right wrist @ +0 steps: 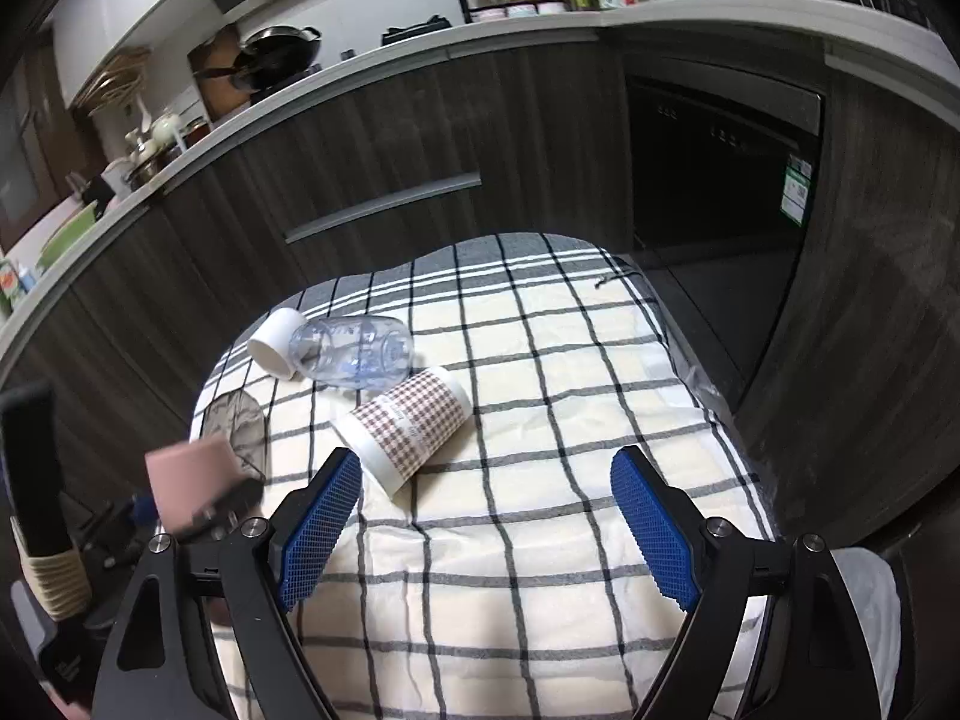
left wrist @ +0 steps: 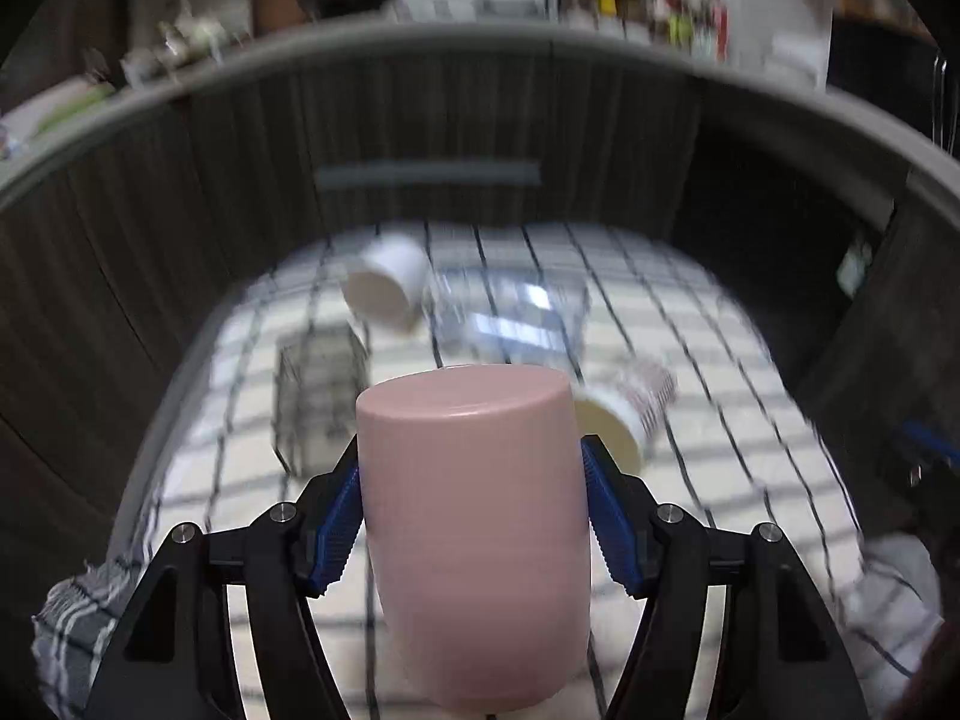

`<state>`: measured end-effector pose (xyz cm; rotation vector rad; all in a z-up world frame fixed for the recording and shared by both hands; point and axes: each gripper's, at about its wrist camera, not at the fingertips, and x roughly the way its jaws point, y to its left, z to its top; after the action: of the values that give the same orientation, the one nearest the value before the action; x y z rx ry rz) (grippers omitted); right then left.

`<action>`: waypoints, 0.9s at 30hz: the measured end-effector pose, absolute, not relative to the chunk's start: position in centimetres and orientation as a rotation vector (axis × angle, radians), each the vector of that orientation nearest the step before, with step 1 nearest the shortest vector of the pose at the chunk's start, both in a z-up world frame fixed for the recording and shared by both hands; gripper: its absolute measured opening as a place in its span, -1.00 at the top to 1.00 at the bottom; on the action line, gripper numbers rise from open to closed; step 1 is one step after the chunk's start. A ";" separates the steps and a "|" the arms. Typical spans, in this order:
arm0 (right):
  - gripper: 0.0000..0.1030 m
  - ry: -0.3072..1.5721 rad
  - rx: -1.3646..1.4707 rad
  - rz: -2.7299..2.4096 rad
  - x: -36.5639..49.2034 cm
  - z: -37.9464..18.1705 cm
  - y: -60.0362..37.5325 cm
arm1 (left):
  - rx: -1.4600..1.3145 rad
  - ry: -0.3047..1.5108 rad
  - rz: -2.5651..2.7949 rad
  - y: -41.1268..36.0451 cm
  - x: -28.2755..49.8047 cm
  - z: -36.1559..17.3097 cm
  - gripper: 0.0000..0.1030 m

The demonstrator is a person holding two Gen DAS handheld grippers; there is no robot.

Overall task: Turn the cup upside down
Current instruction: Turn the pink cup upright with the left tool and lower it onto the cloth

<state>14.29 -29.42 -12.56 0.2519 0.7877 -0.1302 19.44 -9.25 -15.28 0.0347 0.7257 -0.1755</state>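
Observation:
My left gripper (left wrist: 471, 462) is shut on a pink cup (left wrist: 474, 534), its blue pads pressing both sides. The cup's flat closed base points up and away from the camera, so it stands upside down above the checked cloth (left wrist: 690, 372). In the right wrist view the pink cup (right wrist: 189, 477) shows at the far left, held in the left gripper. My right gripper (right wrist: 483, 480) is open and empty, low over the cloth (right wrist: 540, 480), with a checked-pattern cup (right wrist: 414, 420) lying on its side just beyond its left finger.
On the cloth lie a white cup (right wrist: 276, 342), a clear plastic bottle (right wrist: 354, 351) and a dark clear glass (right wrist: 237, 426), all on their sides. Dark wood cabinets (right wrist: 360, 138) and a counter stand behind. The left view is blurred.

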 end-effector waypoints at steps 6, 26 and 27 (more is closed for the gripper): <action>-0.66 0.790 0.190 -0.134 14.1 -13.3 -28.1 | 0.062 0.523 -0.140 -9.7 19.6 -17.0 -0.29; -0.65 0.794 0.183 -0.162 12.5 -12.7 -28.6 | 0.106 0.662 -0.130 -10.4 16.7 -19.9 -0.48; -0.66 0.788 0.181 -0.163 12.4 -12.5 -28.6 | 0.107 0.659 -0.132 -10.5 16.6 -19.8 -0.50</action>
<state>12.37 -28.56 -12.46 0.1814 0.7883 -0.1633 16.59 -10.50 -19.75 0.1073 0.6586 -0.1318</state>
